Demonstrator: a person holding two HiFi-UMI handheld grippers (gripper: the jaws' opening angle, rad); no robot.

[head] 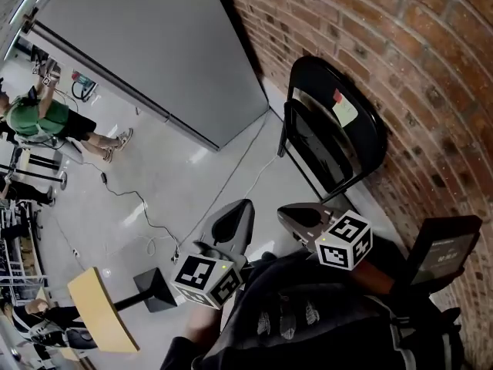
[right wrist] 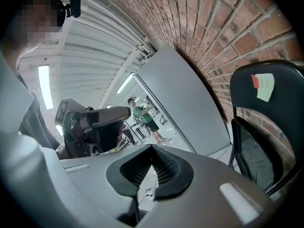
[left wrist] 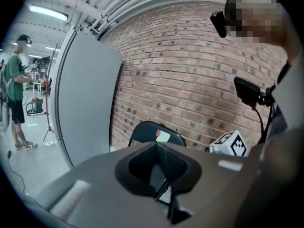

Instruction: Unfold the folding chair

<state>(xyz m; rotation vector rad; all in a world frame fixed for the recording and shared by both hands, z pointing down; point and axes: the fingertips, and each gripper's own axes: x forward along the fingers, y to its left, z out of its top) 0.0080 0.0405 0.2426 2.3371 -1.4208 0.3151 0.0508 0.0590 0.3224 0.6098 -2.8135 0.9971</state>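
Observation:
A black folding chair (head: 333, 126) leans folded against the brick wall, a pale note with a red tab stuck on its backrest. It shows small in the left gripper view (left wrist: 154, 132) and large at the right of the right gripper view (right wrist: 266, 127). My left gripper (head: 231, 223) is shut and empty, held short of the chair and to its left. My right gripper (head: 302, 217) is also shut and empty, just below the chair's lower edge, apart from it. Both sets of jaws are pressed together (left wrist: 161, 175) (right wrist: 147, 172).
A brick wall (head: 400, 45) runs along the right. A grey partition panel (head: 162, 45) stands behind the chair. A cable (head: 139, 206) trails over the pale floor. A person in a green shirt (head: 46, 118) stands far left. A wooden-topped stand (head: 100, 311) is near left.

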